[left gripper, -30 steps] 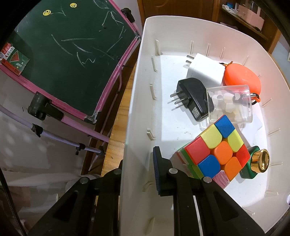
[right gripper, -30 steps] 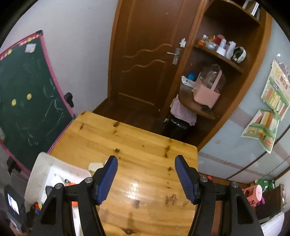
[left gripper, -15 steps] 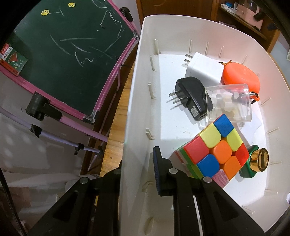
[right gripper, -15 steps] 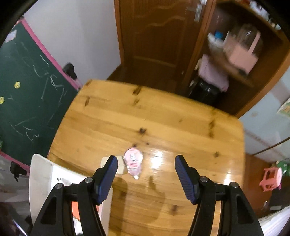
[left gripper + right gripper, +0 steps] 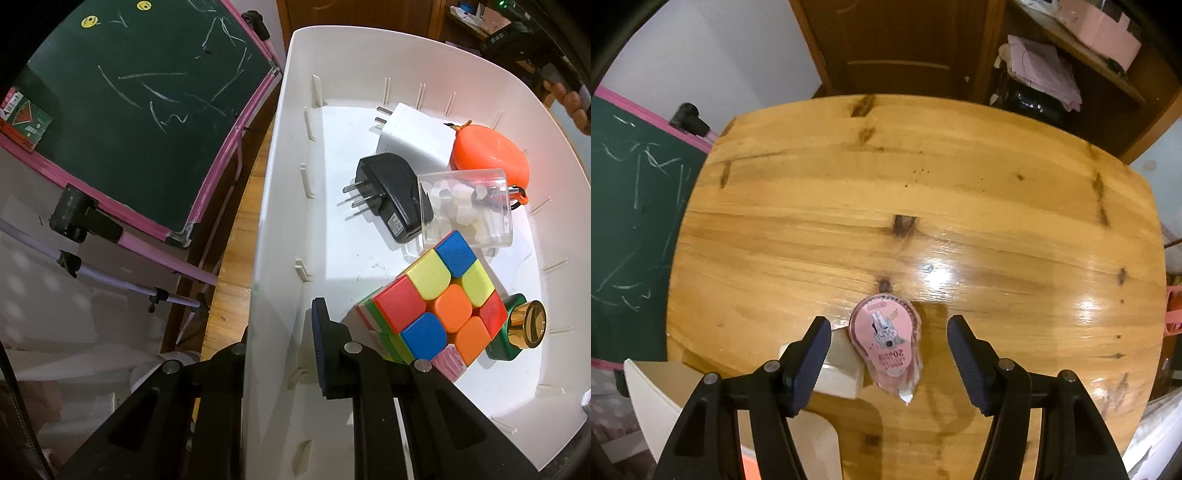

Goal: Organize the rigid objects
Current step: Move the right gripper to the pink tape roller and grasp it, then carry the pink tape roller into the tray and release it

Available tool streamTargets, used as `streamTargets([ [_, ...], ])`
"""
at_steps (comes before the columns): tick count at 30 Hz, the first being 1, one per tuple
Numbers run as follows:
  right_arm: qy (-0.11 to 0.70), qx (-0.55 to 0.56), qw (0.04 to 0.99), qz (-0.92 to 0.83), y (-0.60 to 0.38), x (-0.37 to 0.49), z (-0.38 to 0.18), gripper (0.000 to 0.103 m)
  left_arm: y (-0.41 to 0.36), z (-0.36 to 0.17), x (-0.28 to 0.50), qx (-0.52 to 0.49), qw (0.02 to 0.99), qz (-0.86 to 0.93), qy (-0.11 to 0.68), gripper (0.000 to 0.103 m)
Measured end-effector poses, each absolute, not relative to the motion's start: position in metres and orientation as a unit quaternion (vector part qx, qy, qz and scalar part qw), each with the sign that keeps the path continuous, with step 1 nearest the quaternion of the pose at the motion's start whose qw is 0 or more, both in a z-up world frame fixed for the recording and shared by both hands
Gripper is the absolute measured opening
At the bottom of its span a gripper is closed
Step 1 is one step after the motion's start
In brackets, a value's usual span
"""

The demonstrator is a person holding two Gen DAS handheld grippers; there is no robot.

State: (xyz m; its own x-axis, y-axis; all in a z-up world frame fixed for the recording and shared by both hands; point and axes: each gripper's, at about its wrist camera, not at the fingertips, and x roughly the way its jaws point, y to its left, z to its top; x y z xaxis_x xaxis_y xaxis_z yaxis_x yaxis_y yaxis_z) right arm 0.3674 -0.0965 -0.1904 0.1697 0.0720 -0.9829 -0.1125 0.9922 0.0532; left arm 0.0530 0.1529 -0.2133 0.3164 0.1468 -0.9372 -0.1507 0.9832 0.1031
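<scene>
One white bin [image 5: 280, 206] sits at the table's [image 5: 960, 206] left edge, and the left gripper [image 5: 280, 332] is clamped on its side wall, one finger [image 5: 325, 347] inside and the other outside, jaws narrow. Inside I count seven things: two plug adapters, one white [image 5: 413, 136] and one black [image 5: 391, 192], one orange pouch [image 5: 491, 155], one clear tub [image 5: 469, 206] of pale beads lying on its side, one colour cube [image 5: 436, 299], one green bottle [image 5: 517, 328] with a gold cap, and a pink striped piece [image 5: 448, 362] half hidden under the cube. The black adapter's label is too small to read. Out on the wood lies one pink tape dispenser [image 5: 884, 336] with a rabbit picture and upside-down print, "20" the only part I can make out. The right gripper [image 5: 884, 347] hangs over it, jaws wide, touching nothing. One cream block [image 5: 838, 365] lies just beside the dispenser, partly behind the gripper's left finger [image 5: 809, 354]. A green chalkboard [image 5: 140, 96] with a pink frame stands left of the table.
</scene>
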Motion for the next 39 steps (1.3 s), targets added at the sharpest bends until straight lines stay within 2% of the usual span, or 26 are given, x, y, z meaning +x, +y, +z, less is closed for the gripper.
streamTargets([
  [6,0.647,-0.025,0.761,0.042,-0.093,0.371,-0.205,0.059,0.155,-0.214,0.053,-0.004,0.811,0.091,0.577,0.017],
  [19,0.655,-0.048,0.754,0.021,-0.106,0.359,-0.216,0.057,0.155,-0.214,0.053,-0.003,0.811,0.091,0.578,0.017],
  [22,0.653,-0.048,0.756,0.024,-0.11,0.354,-0.215,0.052,0.155,-0.214,0.052,-0.004,0.811,0.091,0.578,0.017],
  [27,0.643,-0.062,0.763,0.024,-0.119,0.341,-0.214,0.051,0.155,-0.216,0.052,-0.004,0.811,0.092,0.577,0.017],
  [33,0.62,-0.053,0.782,0.034,-0.137,0.307,-0.187,0.051,0.155,-0.216,0.051,-0.002,0.812,0.093,0.577,0.017],
  [39,0.576,-0.036,0.812,0.079,-0.149,0.254,-0.131,0.051,0.154,-0.216,0.05,-0.001,0.813,0.095,0.574,0.017],
])
